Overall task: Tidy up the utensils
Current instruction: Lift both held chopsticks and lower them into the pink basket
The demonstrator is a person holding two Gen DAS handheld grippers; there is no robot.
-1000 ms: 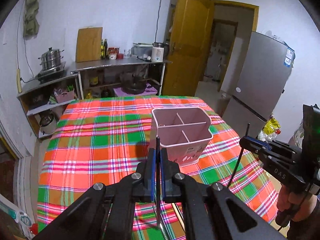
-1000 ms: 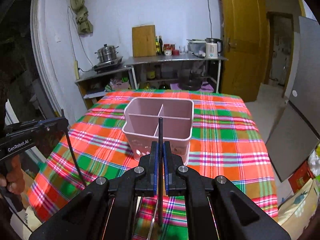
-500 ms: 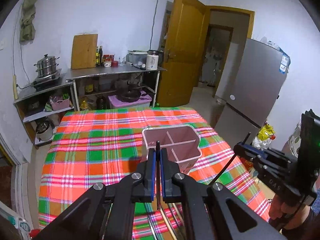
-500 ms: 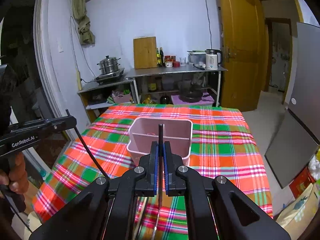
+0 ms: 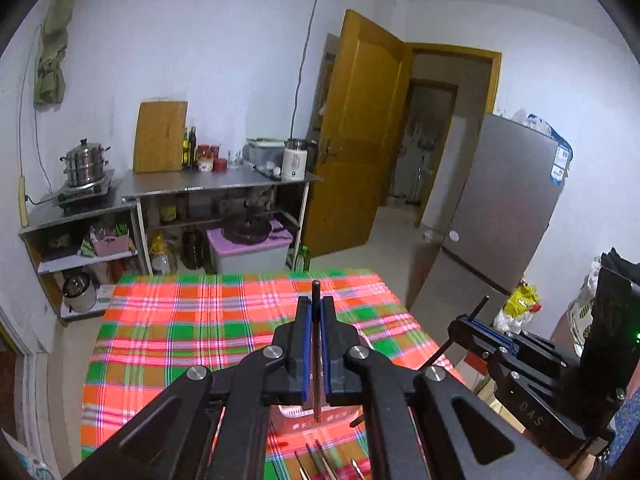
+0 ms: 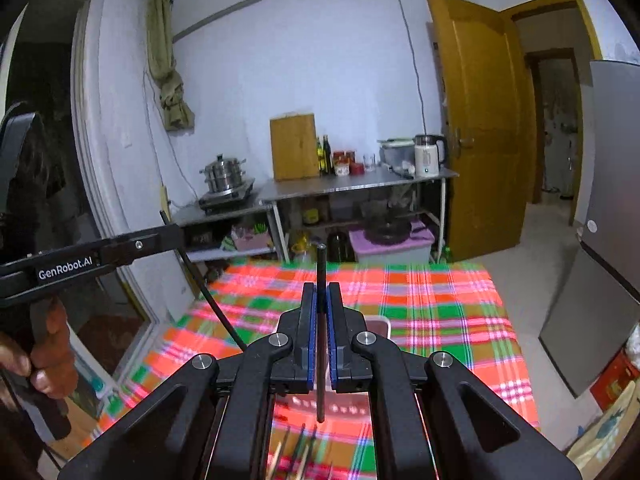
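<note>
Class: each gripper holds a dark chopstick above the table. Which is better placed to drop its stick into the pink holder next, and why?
Neither clearly. The left gripper and right gripper both grip a chopstick above the pink holder, which lies mostly hidden below both.

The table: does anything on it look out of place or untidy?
Yes. Several chopsticks lie loose on the checked tablecloth near its front edge, outside the pink holder. Each hand-held gripper, left and right, is shut on one dark chopstick. Nothing looks spilled or broken.
</note>
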